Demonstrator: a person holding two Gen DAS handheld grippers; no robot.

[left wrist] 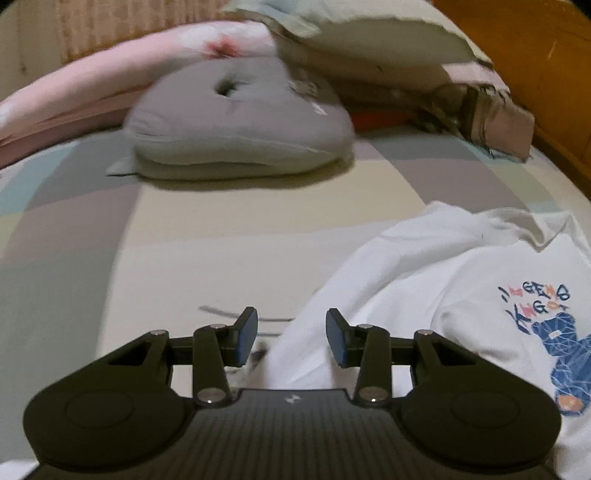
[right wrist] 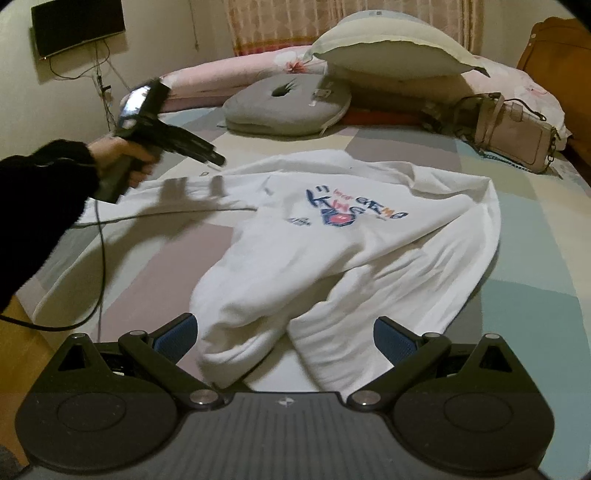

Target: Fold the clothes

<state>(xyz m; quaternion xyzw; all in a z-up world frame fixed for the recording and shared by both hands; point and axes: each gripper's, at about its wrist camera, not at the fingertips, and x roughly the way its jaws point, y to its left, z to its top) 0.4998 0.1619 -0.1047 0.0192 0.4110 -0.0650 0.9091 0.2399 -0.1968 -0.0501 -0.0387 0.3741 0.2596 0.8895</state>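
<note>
From the right wrist view, we see the TV (right wrist: 77,26) on the far-left wall, its left side cut off by the lens edge. Below it, our left hand (right wrist: 123,157) holds the left gripper (right wrist: 216,162) above the shirt's left edge; it is blurred there, so its jaws are hard to read. The left wrist view settles it: the left gripper (left wrist: 291,338) has its 2 pads parted with nothing between them, over the sheet (left wrist: 184,229) where the shirt (left wrist: 424,277) begins. That shirt (right wrist: 332,240) lies spread mid-bed, print up, its lettering too smeared to read. The cushion (right wrist: 288,107) and pillow (right wrist: 388,51) sit behind it. Our right gripper (right wrist: 284,339) is spread wide and empty over the near hem. The bag (right wrist: 517,136) rests far right.
</note>
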